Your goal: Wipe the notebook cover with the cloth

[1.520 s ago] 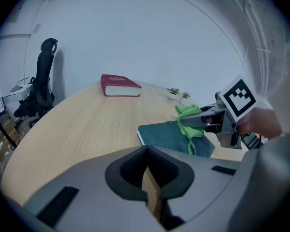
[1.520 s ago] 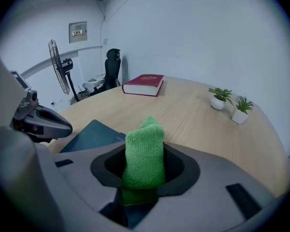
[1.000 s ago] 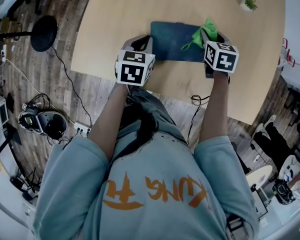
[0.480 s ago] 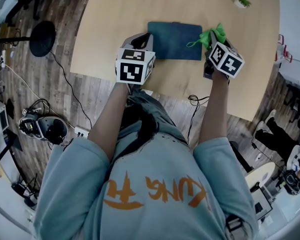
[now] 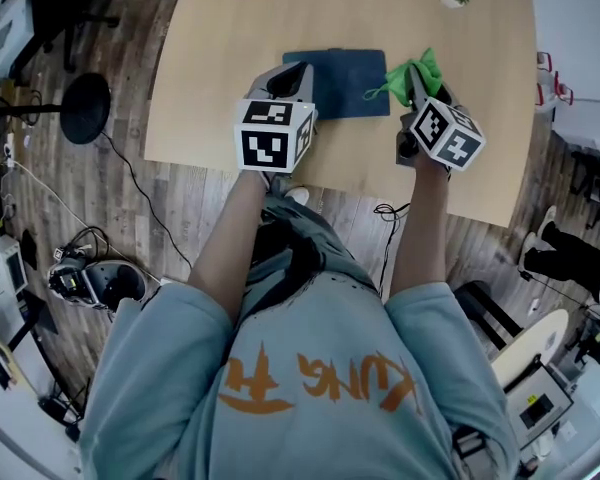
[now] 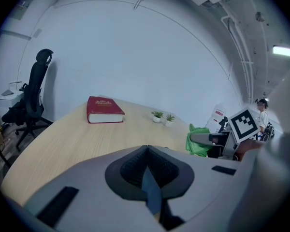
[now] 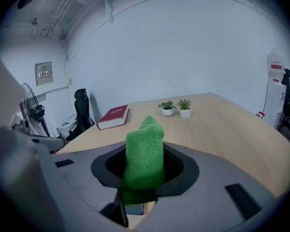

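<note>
We hold both arms stretched forward over the table (image 5: 220,58). The left gripper (image 5: 298,72) sits at the left edge of the dark blue notebook (image 5: 345,86), in the upper middle of the head view. The right gripper (image 5: 411,80), at the notebook's right edge, is clenched on the green cloth (image 5: 421,67). Only the left gripper view shows a thin blue edge pinched between its closed jaws. The gripper views show the red book (image 6: 104,110) and two small plants (image 7: 176,107) whole; the head view crowds them against its top edge.
</note>
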